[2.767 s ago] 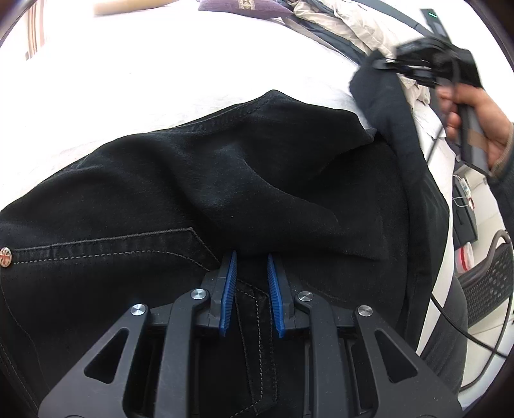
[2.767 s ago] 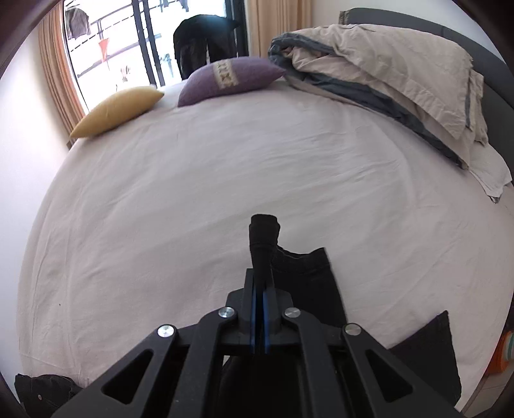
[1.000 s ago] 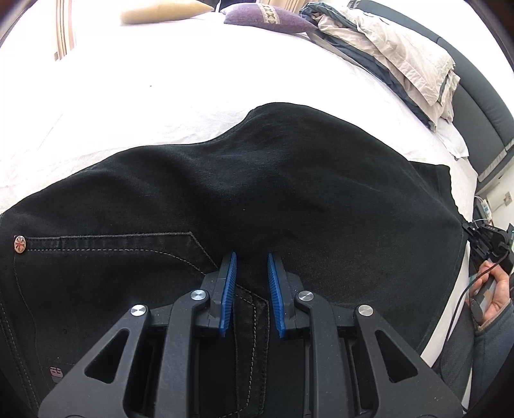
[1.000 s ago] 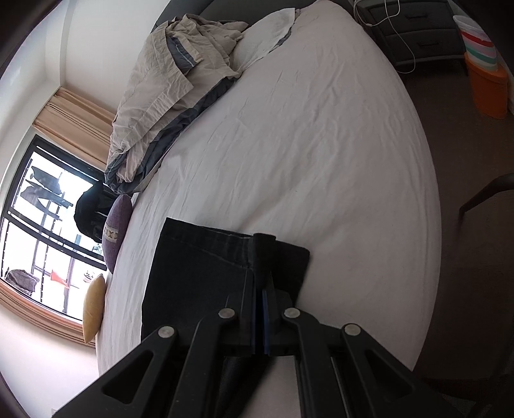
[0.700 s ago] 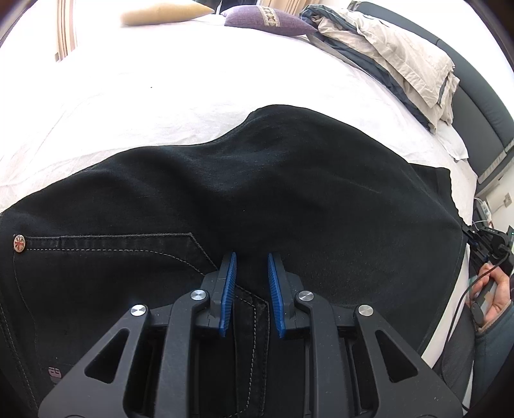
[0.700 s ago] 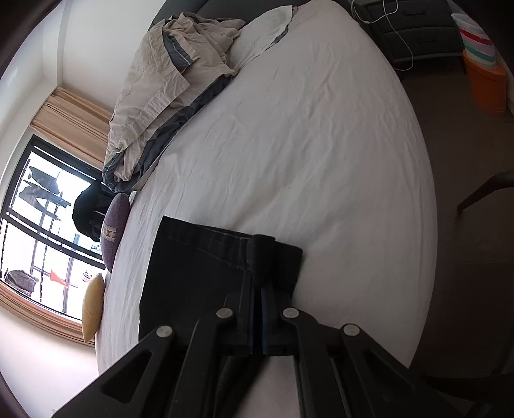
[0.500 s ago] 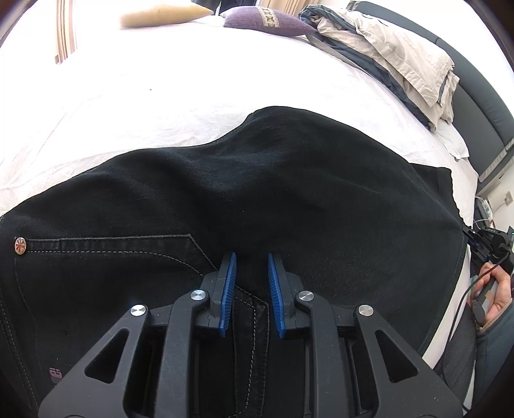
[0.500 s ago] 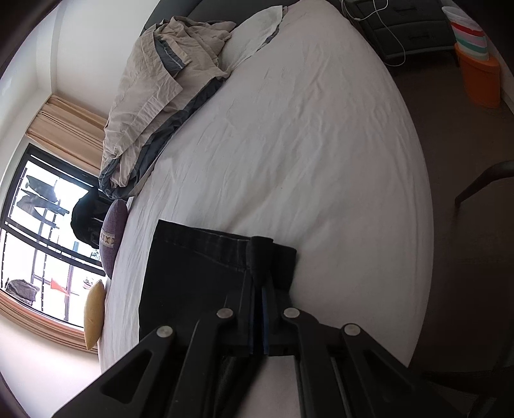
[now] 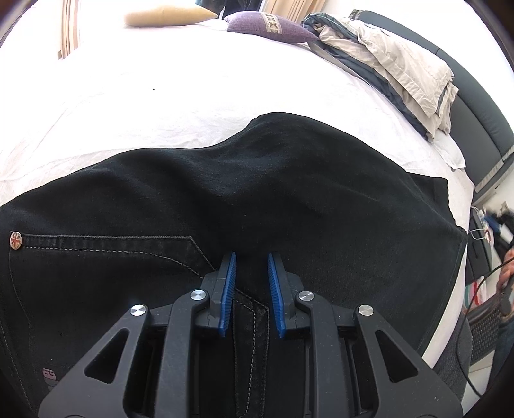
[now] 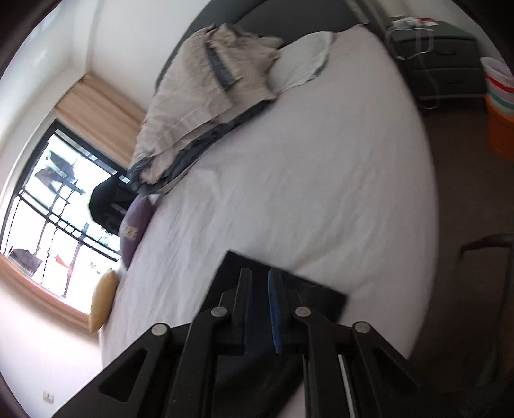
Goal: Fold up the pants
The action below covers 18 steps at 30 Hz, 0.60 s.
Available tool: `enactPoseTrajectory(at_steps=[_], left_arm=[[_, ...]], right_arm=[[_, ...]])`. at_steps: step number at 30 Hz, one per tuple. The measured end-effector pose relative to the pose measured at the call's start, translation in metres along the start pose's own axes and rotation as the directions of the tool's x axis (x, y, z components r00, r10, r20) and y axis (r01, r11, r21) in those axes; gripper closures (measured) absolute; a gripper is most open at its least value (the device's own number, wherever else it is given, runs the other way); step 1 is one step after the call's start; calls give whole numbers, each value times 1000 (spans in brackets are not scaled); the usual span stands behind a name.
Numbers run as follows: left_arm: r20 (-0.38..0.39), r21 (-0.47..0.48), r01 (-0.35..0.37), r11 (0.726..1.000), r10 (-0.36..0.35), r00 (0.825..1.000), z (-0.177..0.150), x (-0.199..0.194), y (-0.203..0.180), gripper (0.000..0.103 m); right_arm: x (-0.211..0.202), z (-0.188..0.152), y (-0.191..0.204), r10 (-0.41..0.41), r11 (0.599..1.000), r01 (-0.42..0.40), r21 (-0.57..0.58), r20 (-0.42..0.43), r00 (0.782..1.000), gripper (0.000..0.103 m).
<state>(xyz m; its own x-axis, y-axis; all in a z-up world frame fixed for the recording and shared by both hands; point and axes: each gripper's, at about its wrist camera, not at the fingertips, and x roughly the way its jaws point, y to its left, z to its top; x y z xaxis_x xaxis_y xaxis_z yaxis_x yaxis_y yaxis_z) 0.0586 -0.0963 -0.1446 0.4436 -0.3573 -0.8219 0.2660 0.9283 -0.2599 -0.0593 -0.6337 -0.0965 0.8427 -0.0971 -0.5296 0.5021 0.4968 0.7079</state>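
Note:
Black pants (image 9: 257, 199) lie spread on the white bed (image 9: 160, 96), one leg folded over the other, a rivet and pocket seam at the left. My left gripper (image 9: 251, 257) is open, its blue pads resting low over the crotch seam. In the right wrist view the pants' hem end (image 10: 308, 289) lies flat near the bed's edge. My right gripper (image 10: 259, 273) is open just above that hem, holding nothing. That view is blurred by motion.
A beige and grey duvet (image 9: 385, 61) is piled at the headboard, with a purple cushion (image 9: 266, 25) and a yellow cushion (image 9: 167, 16) at the far side. A dark nightstand (image 10: 440, 61) and an orange bin (image 10: 501, 119) stand beside the bed. A window (image 10: 54, 209) is at the left.
My right gripper carried the leg end across, laid it flat near the bed's edge, then opened and let go of the hem. The left gripper has stayed still and open.

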Motion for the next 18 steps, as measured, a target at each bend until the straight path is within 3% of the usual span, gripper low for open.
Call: enactPoseTrajectory(at_steps=[1, 3, 5, 8, 9, 12, 14, 16, 18], left_arm=[[0, 1, -1, 1000, 1, 1000, -1, 0, 0, 83], [1, 1, -2, 1000, 2, 1000, -1, -1, -1, 83], [2, 0, -1, 1000, 1, 1000, -1, -3, -1, 83], [-4, -15, 14, 1000, -14, 1000, 1, -4, 1, 83], [-4, -24, 23, 999, -23, 1000, 2, -4, 3, 83], [-8, -49, 45, 998, -45, 999, 5, -7, 9, 83], [-7, -65, 55, 996, -55, 998, 7, -8, 11, 83], [-6, -83, 66, 994, -67, 998, 9, -9, 14, 83], [6, -95, 74, 993, -74, 997, 9, -12, 19, 83]], right_arm=[[11, -5, 15, 81, 996, -83, -31, -58, 995, 86], [42, -23, 36, 185, 978, -201, -56, -211, 960, 80], [70, -41, 39, 149, 981, -181, -74, -313, 938, 80], [96, -53, 2, -3, 999, -15, -42, -400, 916, 80], [98, -53, -18, -21, 1000, 19, -9, -407, 913, 103], [79, -47, -70, 65, 985, 1, 173, -375, 925, 103], [60, -40, -78, 2, 992, 40, 119, -337, 942, 103], [47, -32, -81, -52, 991, 88, 99, -325, 944, 103], [29, -24, -58, -249, 968, 248, -35, -262, 932, 98]])
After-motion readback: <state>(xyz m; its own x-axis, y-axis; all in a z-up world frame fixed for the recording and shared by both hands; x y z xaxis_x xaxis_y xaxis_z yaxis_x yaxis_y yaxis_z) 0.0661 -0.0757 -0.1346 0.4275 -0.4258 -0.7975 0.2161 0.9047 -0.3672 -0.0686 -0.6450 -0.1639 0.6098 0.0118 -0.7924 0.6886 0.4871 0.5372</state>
